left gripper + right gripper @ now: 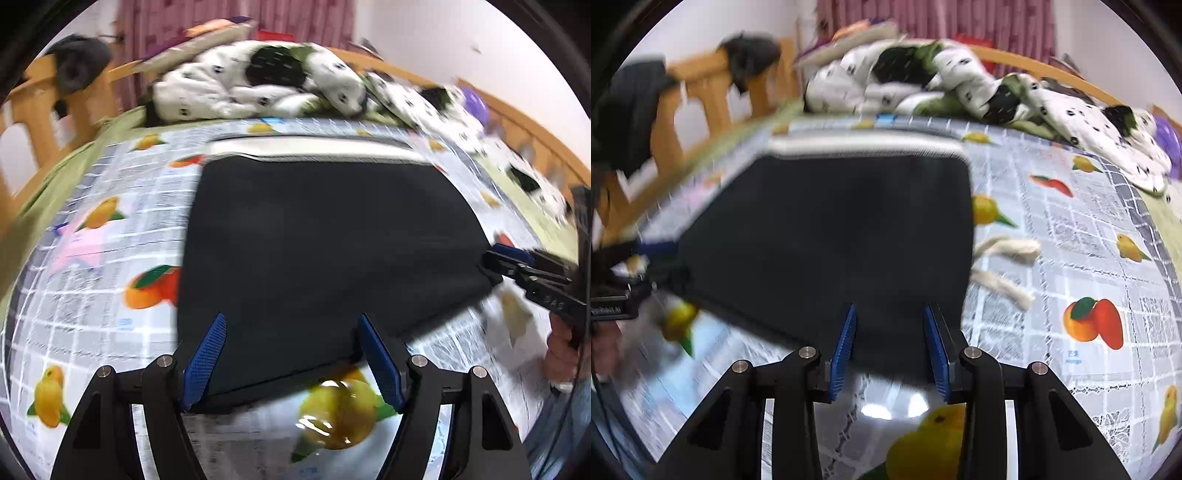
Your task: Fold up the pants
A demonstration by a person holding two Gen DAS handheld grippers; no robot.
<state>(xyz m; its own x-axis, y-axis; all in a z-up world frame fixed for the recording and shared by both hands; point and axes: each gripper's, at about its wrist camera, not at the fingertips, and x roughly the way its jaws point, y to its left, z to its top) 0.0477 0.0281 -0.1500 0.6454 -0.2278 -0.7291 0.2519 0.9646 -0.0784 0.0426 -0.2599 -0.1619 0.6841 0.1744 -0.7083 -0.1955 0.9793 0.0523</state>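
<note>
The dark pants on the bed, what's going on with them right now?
A person with a handheld gripper in each hand is folding dark pants laid on a fruit-print cover on the bed. The pants lie flat as a compact dark rectangle, light waistband at the far edge. Both the left gripper and right gripper sit open at the near edge, gripping nothing. Two drawstring ends trail out from the side. Rumpled bedding is piled behind.
</note>
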